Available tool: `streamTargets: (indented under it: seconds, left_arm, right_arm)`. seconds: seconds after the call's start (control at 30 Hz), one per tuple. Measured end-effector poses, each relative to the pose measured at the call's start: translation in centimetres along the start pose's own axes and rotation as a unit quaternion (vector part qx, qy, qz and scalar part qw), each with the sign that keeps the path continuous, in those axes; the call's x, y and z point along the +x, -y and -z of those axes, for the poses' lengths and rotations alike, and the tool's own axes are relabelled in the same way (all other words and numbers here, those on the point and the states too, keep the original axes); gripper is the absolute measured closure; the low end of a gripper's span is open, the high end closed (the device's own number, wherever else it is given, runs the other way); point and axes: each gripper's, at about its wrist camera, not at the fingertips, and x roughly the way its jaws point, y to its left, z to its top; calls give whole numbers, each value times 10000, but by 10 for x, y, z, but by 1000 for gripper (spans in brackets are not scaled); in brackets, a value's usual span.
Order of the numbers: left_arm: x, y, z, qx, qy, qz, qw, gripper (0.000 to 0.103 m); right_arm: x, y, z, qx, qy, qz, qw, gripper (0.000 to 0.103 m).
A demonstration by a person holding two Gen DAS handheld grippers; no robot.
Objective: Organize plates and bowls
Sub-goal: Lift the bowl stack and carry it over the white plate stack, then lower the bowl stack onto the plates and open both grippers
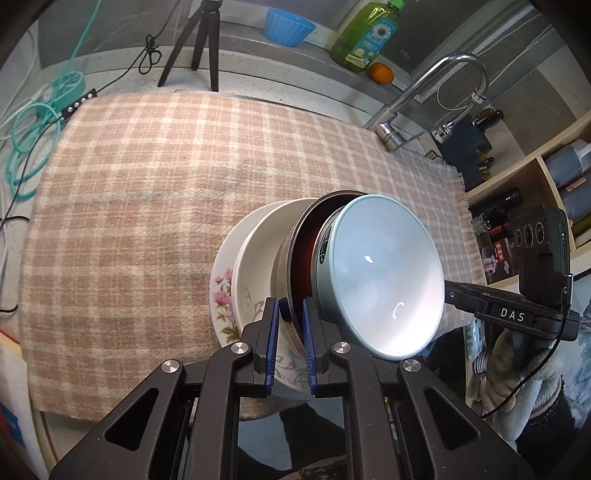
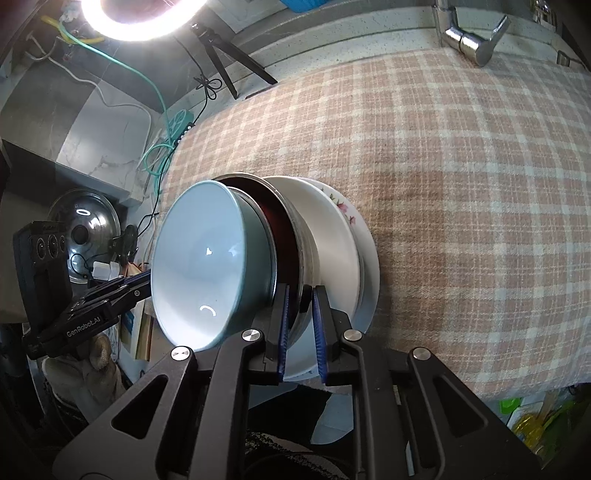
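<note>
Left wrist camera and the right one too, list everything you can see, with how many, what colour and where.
Light blue bowl: one, top of the nested stack.
Metal bowl: one, dark red inside, under the blue bowl, rim pinched by both grippers.
White dish: one, beneath the metal bowl.
Floral plate: one, white with pink flowers, bottom of the stack.
Checked cloth: one, beige and cream, over the counter.
Faucet: one, chrome, behind the cloth.
Soap bottle: one, green, back ledge.
Orange: one, beside the bottle.
Blue cup: one, back ledge.
Tripod: one, black.
Left gripper: black, blue pads, shut.
Right gripper: same, shut.
</note>
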Motion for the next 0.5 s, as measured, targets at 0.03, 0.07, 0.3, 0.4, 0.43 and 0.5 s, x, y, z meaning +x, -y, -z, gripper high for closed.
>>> streamTargets:
  seconds: [0.03,0.07,0.3,0.4,0.43,0.5]
  left_arm:
    - [-2,1,0,10,34,-8,10000,92]
    - [-4,1,-1,20,65,-27,10000,92]
    - [-11,0,-2,26,153,-53,9999,91]
    - [-13,-1,0,48,168,-62,9998,91]
    - [-15,0,1,66,183,-68,9998,91]
    - [-19,2,3,112,216,-81,9997,91]
  right_arm:
    - [-1,-2,0,-45,28,34,10000,89]
    - [-2,-2,-1,-63,39,42,10000,89]
    - [-7,3,0,-46,71,57,9999,89]
    - [-8,4,1,-50,83,59,9999,89]
    - [-8,4,1,-56,86,64,9999,89]
    - [-10,4,2,-80,107,84,9999,88]
